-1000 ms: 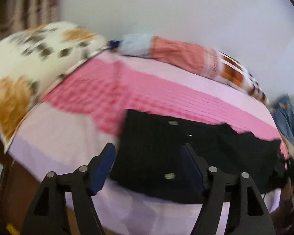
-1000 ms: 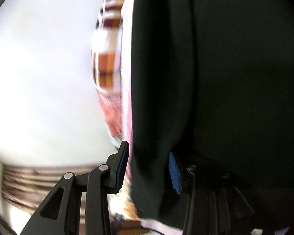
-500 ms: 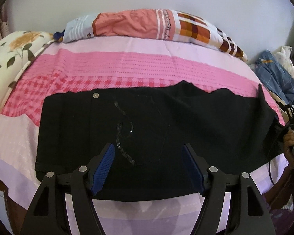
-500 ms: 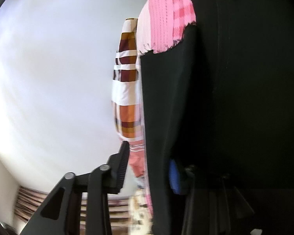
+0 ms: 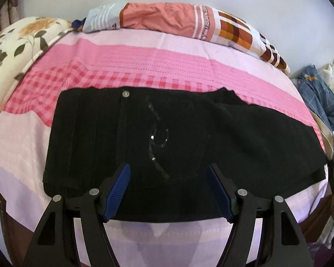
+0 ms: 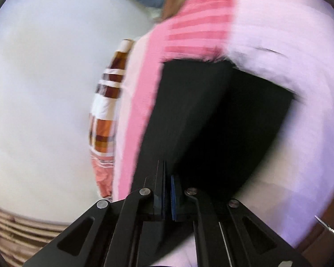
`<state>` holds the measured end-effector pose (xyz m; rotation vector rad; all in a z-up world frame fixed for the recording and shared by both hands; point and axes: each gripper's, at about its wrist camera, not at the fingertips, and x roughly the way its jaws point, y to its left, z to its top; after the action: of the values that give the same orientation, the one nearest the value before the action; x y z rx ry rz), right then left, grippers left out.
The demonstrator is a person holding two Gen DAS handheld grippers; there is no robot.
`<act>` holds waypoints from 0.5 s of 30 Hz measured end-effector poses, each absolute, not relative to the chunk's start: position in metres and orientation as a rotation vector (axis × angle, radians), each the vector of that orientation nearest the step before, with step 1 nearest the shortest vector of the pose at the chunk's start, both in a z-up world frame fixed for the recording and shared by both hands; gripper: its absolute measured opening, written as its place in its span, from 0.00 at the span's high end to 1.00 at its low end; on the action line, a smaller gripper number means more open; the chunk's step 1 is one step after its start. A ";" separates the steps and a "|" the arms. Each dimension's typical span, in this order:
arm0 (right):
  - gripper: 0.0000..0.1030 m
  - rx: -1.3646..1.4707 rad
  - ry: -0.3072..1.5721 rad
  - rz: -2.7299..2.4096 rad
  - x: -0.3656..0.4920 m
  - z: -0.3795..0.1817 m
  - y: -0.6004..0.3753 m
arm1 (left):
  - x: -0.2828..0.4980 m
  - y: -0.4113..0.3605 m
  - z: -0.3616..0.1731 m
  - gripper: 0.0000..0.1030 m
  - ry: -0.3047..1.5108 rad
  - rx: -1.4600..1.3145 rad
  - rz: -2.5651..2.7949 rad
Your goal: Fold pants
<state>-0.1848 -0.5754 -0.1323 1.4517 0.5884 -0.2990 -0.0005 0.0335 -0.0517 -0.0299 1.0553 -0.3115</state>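
Black pants (image 5: 167, 138) spread flat on the bed (image 5: 144, 57), more fully in view than before.
Left gripper (image 5: 169, 191) spread wide above the pants, holding nothing; right gripper (image 6: 167, 197), formerly parted around the fabric, now pressed together, seemingly empty.

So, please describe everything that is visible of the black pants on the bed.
The black pants look like dark denim. They lie flat across the pink and lilac bedsheet, waist at the picture's left, legs running right. A metal button sits at the upper edge, and a shiny curling decoration marks a pocket. The left gripper hangs open above their near edge. The right gripper is shut on the cloth at the leg end.
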 end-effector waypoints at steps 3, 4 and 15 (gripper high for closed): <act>0.95 1.512 0.622 -0.338 -0.201 -0.155 -0.576 | -0.004 0.032 -0.058 0.31 1.072 -0.016 -0.313; 0.95 1.537 0.626 -0.340 -0.203 -0.162 -0.577 | -0.005 0.030 -0.060 0.31 1.079 -0.015 -0.315; 0.96 1.515 0.648 -0.393 -0.229 -0.158 -0.568 | -0.012 0.034 -0.057 0.28 1.071 -0.022 -0.300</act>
<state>-0.2293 -0.5684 -0.1580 1.5146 0.6485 -0.3926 -0.0122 0.0344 -0.0572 -0.0216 1.0708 -0.2999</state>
